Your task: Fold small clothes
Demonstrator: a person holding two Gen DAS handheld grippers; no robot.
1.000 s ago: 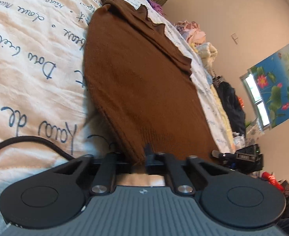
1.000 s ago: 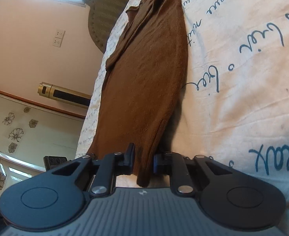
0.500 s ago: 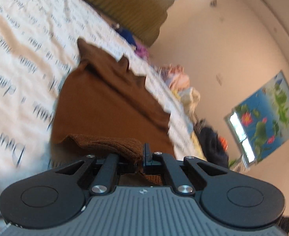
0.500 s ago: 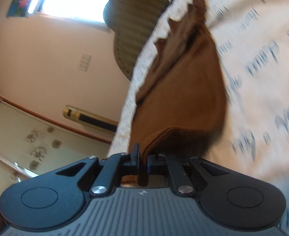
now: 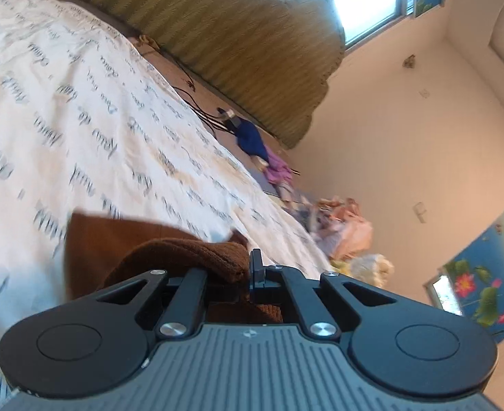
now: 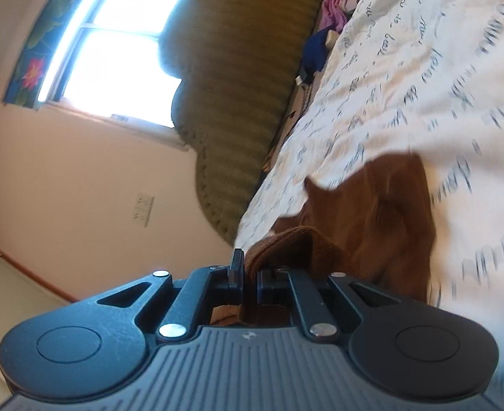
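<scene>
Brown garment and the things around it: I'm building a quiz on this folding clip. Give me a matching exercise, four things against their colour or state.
Things:
1. brown garment
2. bedsheet
3. headboard
4. left gripper

States:
A. olive green, ribbed, against the wall by the window
B. shut on a fold of knit fabric
C. white with dark handwriting print
D. edge lifted off the bed, pinched at two points

Pairs: 1-D, 2-C, 3-A, 4-B

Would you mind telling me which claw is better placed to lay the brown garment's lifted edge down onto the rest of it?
Neither clearly: both. The left claw and right claw are each shut on the brown garment's edge, folded over the part on the bed, so both should lower together.
</scene>
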